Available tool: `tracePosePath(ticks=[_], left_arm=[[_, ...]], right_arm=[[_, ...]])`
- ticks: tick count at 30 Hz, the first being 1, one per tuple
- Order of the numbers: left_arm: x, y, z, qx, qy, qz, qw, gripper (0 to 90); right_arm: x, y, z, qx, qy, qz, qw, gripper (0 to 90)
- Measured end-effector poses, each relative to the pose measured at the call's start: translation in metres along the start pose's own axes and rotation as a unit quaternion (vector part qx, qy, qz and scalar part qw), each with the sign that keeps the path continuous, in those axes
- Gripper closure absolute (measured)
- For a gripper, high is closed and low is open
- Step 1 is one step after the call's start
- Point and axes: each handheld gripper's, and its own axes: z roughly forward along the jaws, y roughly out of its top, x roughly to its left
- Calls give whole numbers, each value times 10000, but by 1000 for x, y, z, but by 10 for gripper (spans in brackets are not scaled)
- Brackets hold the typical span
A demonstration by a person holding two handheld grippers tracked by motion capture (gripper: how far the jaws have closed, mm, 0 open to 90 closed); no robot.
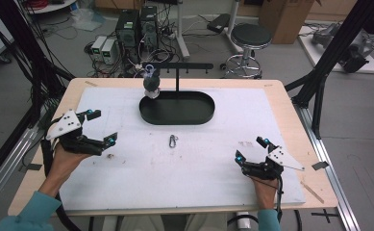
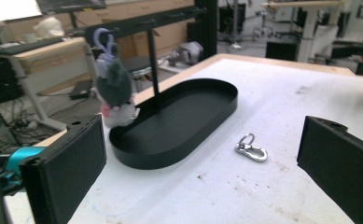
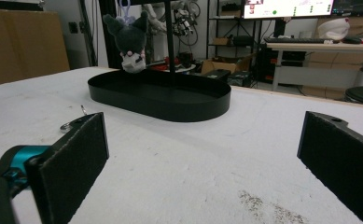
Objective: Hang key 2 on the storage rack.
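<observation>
Small silver clip lying flat on the white mat, out in the open, near the front of the black oval tray but not touching it. Left gripper up off the mat on the left side, jaws wide apart, holding nothing. Right gripper low by the right side, jaws wide apart too, holding nothing. Both well apart from the clip, with bare mat between. Grey plush toy hanging from the black stand over the tray's left end.
</observation>
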Motion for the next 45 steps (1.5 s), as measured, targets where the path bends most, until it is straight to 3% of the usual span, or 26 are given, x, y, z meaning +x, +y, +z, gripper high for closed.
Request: tracePosePath(ticks=[2, 8, 13, 16, 19, 23, 26, 29, 33, 38, 40, 45], left_arm=[[0, 2, 8, 197, -137, 46, 9997, 17], [-1, 12, 27, 434, -464, 129, 9979, 17], [-2, 20, 45, 699, -664, 259, 9950, 17], [-1, 25, 58, 966, -815, 315, 9915, 17], [-1, 31, 68, 1039, -937, 386, 9894, 17], [-3, 40, 83, 1296, -1065, 529, 9844, 17], [-5, 43, 95, 1544, -1153, 669, 9790, 17], [-6, 45, 105, 1611, -1225, 689, 9769, 17], [-6, 45, 117, 1857, -1307, 805, 9705, 17], [-7, 47, 130, 1979, -1411, 829, 9665, 17], [-8, 49, 136, 2108, -1471, 946, 9617, 17], [-13, 57, 150, 2218, -1633, 1091, 9551, 17]], right_arm=[[0, 0, 0, 6, 4, 18, 10000, 12], [0, 0, 0, 7, 5, 2, 10000, 12], [0, 0, 0, 5, -5, 2, 10000, 12], [0, 0, 0, 10, -1, 2, 10000, 12], [0, 0, 0, 1, -4, 6, 10000, 12], [0, 0, 0, 5, -5, 2, 10000, 12], [0, 0, 0, -2, -13, -12, 10000, 12], [0, 0, 0, -8, -11, -14, 10000, 12], [0, 0, 0, -19, -1, -22, 10000, 12], [0, 0, 0, -14, -7, -10, 10000, 12], [0, 0, 0, -17, -6, -9, 10000, 12], [0, 0, 0, -9, 1, -1, 10000, 12]])
